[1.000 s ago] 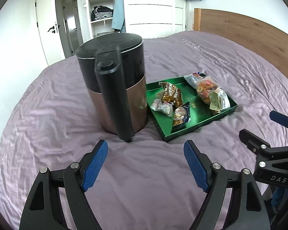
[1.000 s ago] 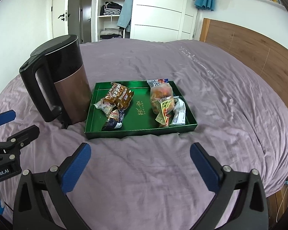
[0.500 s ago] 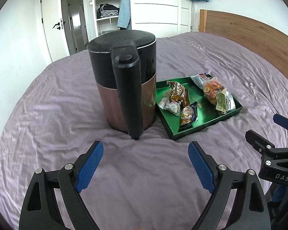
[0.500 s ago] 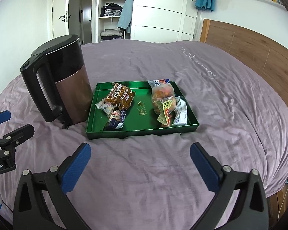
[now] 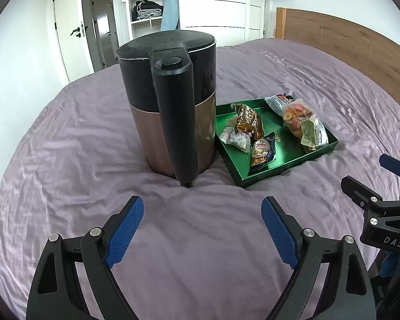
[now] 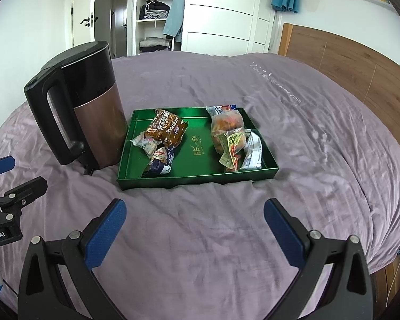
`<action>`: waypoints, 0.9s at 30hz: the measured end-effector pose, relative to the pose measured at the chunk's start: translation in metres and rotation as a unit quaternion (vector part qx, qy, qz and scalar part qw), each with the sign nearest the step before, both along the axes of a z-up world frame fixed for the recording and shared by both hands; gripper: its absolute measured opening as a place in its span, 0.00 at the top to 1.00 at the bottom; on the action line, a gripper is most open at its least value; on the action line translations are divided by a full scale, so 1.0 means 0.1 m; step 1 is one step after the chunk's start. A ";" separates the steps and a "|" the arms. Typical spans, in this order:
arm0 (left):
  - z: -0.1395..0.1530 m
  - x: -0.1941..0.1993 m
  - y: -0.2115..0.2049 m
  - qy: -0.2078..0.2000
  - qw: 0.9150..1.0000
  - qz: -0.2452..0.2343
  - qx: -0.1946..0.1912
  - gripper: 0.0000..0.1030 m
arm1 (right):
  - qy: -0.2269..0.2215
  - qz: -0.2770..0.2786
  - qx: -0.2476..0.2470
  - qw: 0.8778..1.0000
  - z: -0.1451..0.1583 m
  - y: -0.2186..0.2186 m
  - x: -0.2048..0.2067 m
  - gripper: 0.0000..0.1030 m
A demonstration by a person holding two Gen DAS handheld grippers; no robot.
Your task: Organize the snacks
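A green tray (image 6: 194, 181) lies on the purple bedspread and holds several snack packets. On its left side are a brown packet (image 6: 166, 129), a small white wrapper (image 6: 145, 142) and a dark blue packet (image 6: 161, 160). On its right are a clear bag of orange snacks (image 6: 226, 125) and a silver packet (image 6: 252, 149). My right gripper (image 6: 195, 204) hovers open and empty before the tray's near edge. My left gripper (image 5: 202, 202) is open and empty, in front of the kettle (image 5: 173, 106), with the tray (image 5: 280, 170) ahead to its right.
The black and copper kettle (image 6: 93, 117) stands upright against the tray's left side, handle toward me. A wooden headboard (image 6: 346, 61) runs along the right. A wardrobe and door stand beyond the bed's far end. The bed drops off at the right.
In the left wrist view the kettle has shifted toward the middle and looks a little nearer, and the left jaws stand slightly wider. The right wrist view is unchanged.
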State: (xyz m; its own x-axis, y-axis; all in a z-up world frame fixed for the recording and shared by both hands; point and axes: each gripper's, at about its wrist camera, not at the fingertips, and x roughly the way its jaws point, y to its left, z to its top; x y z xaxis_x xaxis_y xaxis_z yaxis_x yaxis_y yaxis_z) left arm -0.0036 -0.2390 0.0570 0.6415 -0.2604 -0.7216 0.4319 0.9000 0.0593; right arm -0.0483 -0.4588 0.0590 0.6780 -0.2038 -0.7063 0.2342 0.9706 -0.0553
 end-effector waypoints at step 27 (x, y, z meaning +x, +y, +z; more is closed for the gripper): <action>-0.09 -0.02 -0.04 0.002 1.000 -0.012 0.018 0.16 | 0.011 -0.002 -0.001 1.000 -0.12 -0.03 0.03 0.00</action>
